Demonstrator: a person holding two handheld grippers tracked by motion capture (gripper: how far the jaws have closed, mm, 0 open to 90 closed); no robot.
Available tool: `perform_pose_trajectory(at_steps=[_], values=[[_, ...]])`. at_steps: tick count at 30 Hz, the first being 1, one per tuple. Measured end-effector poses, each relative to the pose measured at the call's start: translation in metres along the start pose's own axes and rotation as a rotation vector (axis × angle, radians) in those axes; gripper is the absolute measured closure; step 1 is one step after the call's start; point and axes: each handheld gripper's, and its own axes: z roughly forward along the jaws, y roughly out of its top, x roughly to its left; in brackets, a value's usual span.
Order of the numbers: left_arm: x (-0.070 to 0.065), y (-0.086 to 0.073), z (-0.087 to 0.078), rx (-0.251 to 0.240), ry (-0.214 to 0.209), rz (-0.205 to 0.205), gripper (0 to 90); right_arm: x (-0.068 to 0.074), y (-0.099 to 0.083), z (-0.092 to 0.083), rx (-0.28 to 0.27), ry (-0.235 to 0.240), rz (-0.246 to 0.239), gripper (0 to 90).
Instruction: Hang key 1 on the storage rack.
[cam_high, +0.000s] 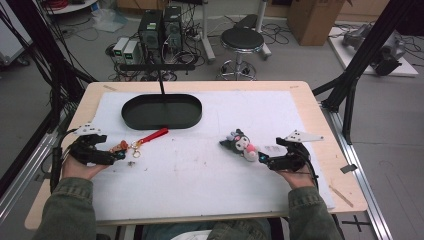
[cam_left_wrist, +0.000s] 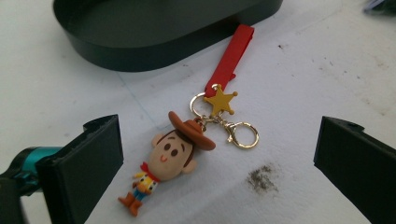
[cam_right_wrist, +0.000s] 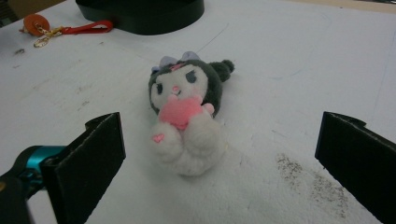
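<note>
Both grippers, left gripper (cam_high: 118, 155) and right gripper (cam_high: 262, 159), gape wide. The cowboy keychain (cam_left_wrist: 170, 156) lies near-left, light, rigid; best pinched at its head. The plush doll (cam_right_wrist: 187, 112), near-right, squashes softly; grip its body.

Soft, even light and slightly fuzzy pictures

The light comes from above and is bright but gentle, so the white table cover (cam_high: 210, 165) has no glare. The black tray (cam_high: 161, 112) and the plush toy (cam_right_wrist: 186, 114) make only small, pale shadows. The high view looks grainy and a bit blurry. In both gripper views the near black jaws look soft, and the far table edges look fuzzy.
</note>
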Motion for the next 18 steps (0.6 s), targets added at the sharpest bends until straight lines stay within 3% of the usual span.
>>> perform_pose_trajectory(at_steps=[7, 12, 17, 18], values=[[-0.002, 0.018, 0.009, 0.026, -0.040, 0.027, 1.8, 0.001, 0.000, 0.001, 0.002, -0.003, -0.005, 0.5], [-0.003, 0.029, 0.022, 0.092, -0.062, 0.056, 1.8, 0.002, 0.000, -0.001, -0.002, -0.007, -0.012, 0.5], [-0.007, 0.037, 0.029, 0.104, -0.075, 0.081, 1.9, 0.002, 0.000, 0.000, 0.000, -0.009, -0.015, 0.5], [-0.010, 0.041, 0.034, 0.138, -0.078, 0.102, 1.9, 0.002, 0.000, -0.001, 0.002, -0.012, -0.012, 0.5]])
